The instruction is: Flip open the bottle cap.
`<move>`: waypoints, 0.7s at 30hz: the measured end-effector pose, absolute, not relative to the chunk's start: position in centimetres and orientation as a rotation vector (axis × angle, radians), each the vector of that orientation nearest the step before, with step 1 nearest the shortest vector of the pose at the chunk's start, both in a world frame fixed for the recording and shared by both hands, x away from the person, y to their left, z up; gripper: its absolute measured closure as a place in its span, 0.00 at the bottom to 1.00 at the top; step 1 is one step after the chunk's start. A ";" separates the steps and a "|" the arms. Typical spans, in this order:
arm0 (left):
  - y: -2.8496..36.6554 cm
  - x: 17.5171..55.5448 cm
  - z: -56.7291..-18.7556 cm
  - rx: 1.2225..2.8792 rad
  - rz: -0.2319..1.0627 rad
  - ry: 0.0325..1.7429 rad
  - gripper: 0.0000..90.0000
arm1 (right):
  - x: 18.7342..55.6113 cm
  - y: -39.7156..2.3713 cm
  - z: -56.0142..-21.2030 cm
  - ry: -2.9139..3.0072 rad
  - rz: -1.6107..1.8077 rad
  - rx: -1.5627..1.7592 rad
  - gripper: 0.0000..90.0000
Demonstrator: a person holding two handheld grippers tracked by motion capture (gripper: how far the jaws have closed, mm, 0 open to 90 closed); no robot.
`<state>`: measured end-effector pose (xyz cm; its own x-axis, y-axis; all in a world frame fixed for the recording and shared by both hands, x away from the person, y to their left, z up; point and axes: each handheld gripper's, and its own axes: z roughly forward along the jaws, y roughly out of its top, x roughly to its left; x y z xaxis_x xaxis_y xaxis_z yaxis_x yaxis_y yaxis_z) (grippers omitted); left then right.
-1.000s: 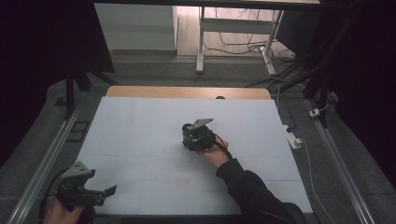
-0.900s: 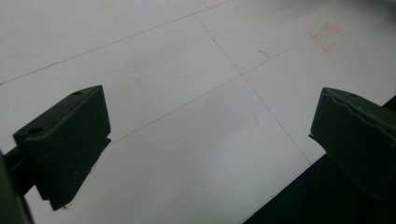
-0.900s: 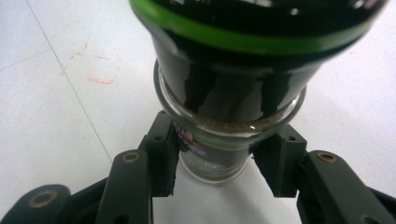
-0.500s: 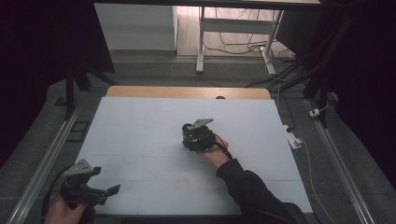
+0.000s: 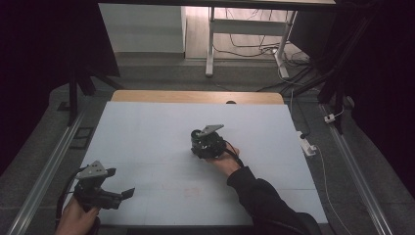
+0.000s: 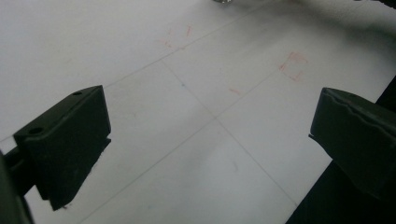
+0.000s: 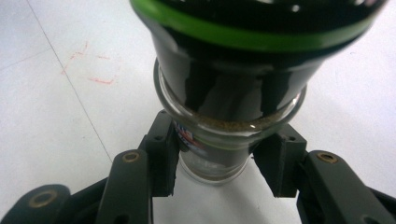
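Looking from the bottom of the high view up, a hand (image 5: 76,218) at the lower left holds the left gripper (image 5: 128,193) near the front edge of the white table (image 5: 147,132). Its two black jaws are spread wide with nothing between them. In the left gripper view, faint red marks (image 6: 290,65) and thin lines show on the white top beyond those jaws.

Farther up, near the middle of the frame, a dark sleeve (image 5: 264,200) comes in from the lower right. Its hand (image 5: 226,159) holds the right gripper (image 5: 195,142).

In the right gripper view, the right gripper (image 7: 217,163) pinches a glass jar (image 7: 224,88) between its jaws. The jar has a black lid with a green ring. The jar fills the top of that frame and hides the table behind it. Its long way runs from the jaws toward the camera, lid end nearest.

Past the table's far wooden edge (image 5: 195,96), cables (image 5: 254,44) lie on the floor at the top of the frame.
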<state>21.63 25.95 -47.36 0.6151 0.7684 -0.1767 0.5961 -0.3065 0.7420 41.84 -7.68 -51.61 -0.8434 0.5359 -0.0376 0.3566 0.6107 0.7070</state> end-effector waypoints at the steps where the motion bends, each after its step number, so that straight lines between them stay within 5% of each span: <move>1: 25.8 21.8 -47.3 2.020 0.265 1.069 0.00 | 41.8 -7.7 -51.6 2.592 1.058 0.732 0.59; 21: 21.9 26.7 -46.6 2.060 0.202 0.974 0.00 | 41.9 -7.7 -51.6 2.594 1.059 0.732 0.59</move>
